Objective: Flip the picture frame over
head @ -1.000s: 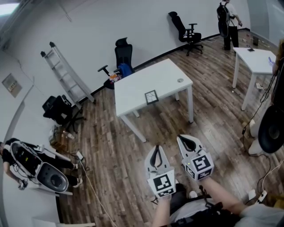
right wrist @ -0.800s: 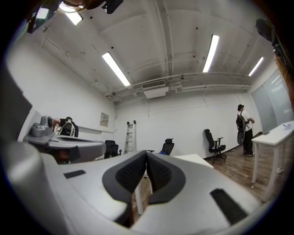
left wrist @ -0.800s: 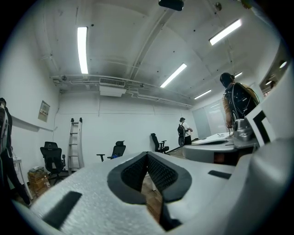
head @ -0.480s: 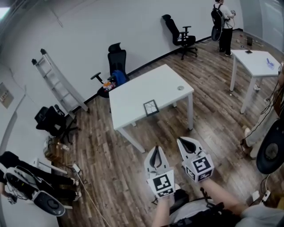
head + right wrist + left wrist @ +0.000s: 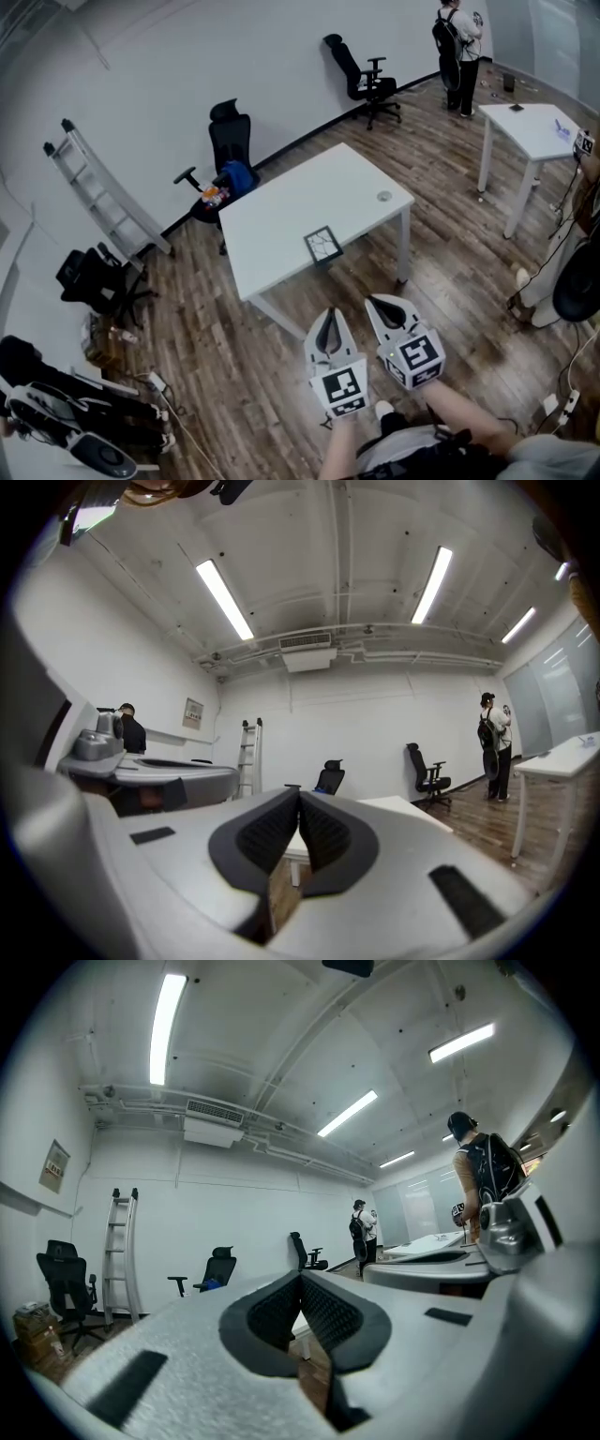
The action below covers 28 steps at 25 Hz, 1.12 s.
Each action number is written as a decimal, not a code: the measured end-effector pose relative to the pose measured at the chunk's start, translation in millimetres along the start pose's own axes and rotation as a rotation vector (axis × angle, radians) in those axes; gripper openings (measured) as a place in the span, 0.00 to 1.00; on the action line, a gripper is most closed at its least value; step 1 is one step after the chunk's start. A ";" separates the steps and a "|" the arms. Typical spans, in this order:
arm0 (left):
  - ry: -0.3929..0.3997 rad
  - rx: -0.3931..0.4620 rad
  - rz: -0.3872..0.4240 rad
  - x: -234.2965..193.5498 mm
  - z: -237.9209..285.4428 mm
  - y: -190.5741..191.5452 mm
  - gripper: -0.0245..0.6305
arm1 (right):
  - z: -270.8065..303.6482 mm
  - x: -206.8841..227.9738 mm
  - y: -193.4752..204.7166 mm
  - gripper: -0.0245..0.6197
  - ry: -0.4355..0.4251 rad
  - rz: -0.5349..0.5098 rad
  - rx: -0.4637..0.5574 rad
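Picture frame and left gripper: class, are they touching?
Apart. Head view shows the left gripper over floor, short of the picture frame lying on the table.

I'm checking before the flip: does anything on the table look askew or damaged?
The frame lies slightly askew on the table. Branching dark lines cross its face; cracks or print, too small to tell.

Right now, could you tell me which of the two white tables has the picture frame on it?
The nearer white table, mid-room, holds the picture frame by its front edge; the far-right table has none.
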<state>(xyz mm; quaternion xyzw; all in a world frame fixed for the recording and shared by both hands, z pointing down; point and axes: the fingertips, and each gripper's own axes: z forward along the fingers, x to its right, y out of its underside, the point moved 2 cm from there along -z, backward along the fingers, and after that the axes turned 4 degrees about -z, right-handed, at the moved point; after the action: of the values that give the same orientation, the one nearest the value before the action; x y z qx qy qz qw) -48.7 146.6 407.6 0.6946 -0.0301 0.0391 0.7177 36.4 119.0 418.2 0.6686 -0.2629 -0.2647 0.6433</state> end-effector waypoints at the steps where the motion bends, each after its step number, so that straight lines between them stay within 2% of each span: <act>1: 0.006 -0.002 -0.002 -3.4 2.6 2.0 0.04 | 5.1 -2.0 -0.1 0.05 0.002 -0.006 0.004; 7: 0.010 -0.013 -0.013 -20.5 10.0 9.1 0.04 | 23.2 -6.1 2.6 0.05 0.016 0.005 -0.012; 11: -0.008 0.008 -0.066 -30.4 22.2 12.0 0.04 | 39.4 -1.2 4.8 0.05 0.009 0.000 -0.009; 14: -0.022 -0.021 -0.054 -44.5 39.2 18.1 0.04 | 61.5 3.9 9.6 0.05 -0.001 0.006 -0.022; 19: -0.045 -0.028 -0.075 -67.1 96.1 24.4 0.04 | 117.8 23.6 16.7 0.05 -0.032 0.014 -0.054; 24: -0.051 -0.068 -0.009 -77.8 167.1 24.2 0.04 | 178.6 67.6 25.6 0.05 -0.040 0.029 -0.056; 28: -0.072 -0.074 0.012 -83.8 218.3 19.2 0.04 | 222.7 102.3 31.9 0.05 -0.052 0.068 -0.061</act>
<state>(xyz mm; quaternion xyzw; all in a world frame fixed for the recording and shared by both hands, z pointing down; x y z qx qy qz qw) -131.5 -72.1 425.9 0.6685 -0.0614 0.0172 0.7410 -44.3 -113.4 441.3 0.6323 -0.2938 -0.2678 0.6649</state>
